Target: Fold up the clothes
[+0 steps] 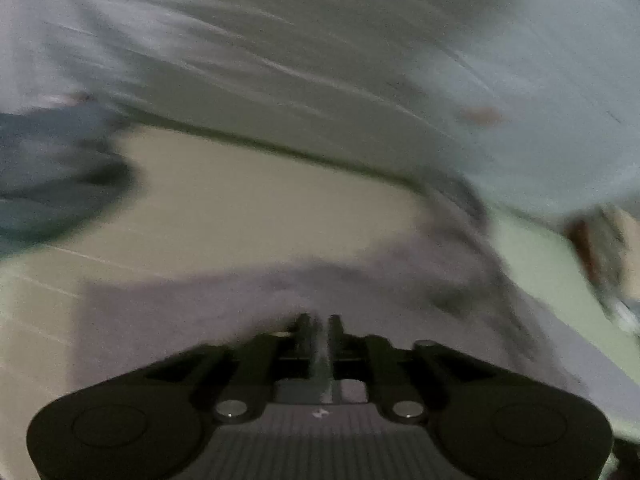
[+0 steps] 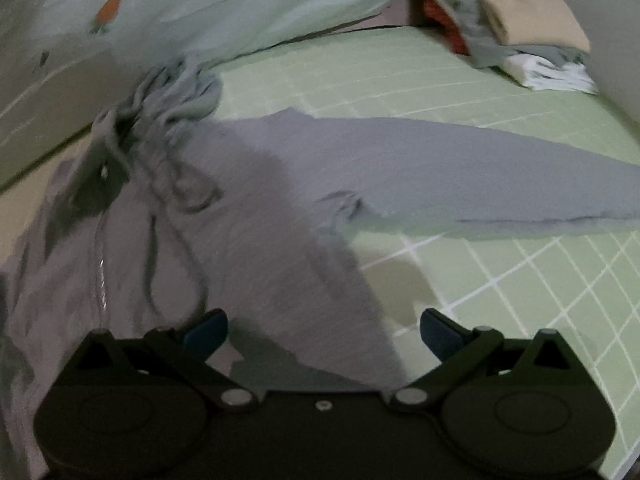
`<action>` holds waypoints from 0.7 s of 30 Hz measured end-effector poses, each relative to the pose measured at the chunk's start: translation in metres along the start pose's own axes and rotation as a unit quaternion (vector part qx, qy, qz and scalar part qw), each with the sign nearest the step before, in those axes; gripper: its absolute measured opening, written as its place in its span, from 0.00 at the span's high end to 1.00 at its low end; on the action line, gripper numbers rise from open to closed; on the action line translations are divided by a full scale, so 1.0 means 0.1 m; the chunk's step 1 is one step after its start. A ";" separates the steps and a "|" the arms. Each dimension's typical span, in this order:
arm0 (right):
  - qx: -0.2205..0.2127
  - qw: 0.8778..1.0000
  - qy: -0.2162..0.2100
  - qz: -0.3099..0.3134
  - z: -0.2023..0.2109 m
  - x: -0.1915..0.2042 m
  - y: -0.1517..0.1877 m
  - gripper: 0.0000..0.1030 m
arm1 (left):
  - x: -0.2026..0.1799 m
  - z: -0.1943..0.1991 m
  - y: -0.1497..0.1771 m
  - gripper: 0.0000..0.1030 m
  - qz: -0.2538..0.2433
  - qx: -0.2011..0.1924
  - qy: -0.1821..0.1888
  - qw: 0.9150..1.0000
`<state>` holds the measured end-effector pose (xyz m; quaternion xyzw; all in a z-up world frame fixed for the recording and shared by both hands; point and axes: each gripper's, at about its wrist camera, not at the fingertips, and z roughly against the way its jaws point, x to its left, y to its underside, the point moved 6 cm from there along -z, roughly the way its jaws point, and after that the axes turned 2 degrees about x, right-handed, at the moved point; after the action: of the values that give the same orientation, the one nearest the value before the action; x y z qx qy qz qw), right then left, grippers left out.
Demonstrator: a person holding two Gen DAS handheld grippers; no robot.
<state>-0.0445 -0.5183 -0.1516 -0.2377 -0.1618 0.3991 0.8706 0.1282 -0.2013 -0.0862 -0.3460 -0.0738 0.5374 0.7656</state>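
So the grey sweatpants [image 2: 280, 184] are spread across the green checked bed sheet [image 2: 500, 292], waistband with its drawstring bunched up toward the far left edge of the bed, one leg stretched out flat toward the right edge. The left claw [image 1: 319, 326] has its fingers pinched together on a ridge of that same grey fabric. That view is heavily motion-blurred, so I can't say exactly which part of the pants it's got, probably an edge near the waist side. The right claw [image 2: 324, 332] is wide open, nothing between its blue pads [image 2: 208, 330], hovering over the near part of the pants where the leg meets the seat.

My guess is the step here is bringing one half over the other. To do it well:

- Get the right claw onto a matching edge, so both grips lift the same line of fabric and it doesn't twist.
- Pinch only the layers you mean to move. This stuff looks soft and floppy, easy to grab the sheet too.
- Carry it low and slow, then lay it so the leg edges line up.
- Tuck the drawstring in first.

A pile of folded clothes [image 2: 520, 20] sits at the far right corner.
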 end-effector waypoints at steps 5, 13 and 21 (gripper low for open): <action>-0.026 0.999 -0.001 0.026 0.06 0.09 -0.13 0.00 | -0.03 0.00 0.10 0.21 -0.035 0.010 -0.060 0.998; -0.044 0.991 -0.049 0.116 0.03 0.79 -0.30 0.00 | 0.79 0.15 0.24 0.18 0.092 0.028 -0.173 0.980; -0.035 0.987 -0.069 0.137 0.06 1.09 -0.16 0.00 | 0.85 -0.11 0.16 0.23 0.128 0.031 -0.073 0.989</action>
<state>0.0313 -0.4423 -0.1280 -0.2599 -0.2018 0.5243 0.7854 0.1564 -0.1295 -0.1263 -0.2883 -0.0676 0.6570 0.6933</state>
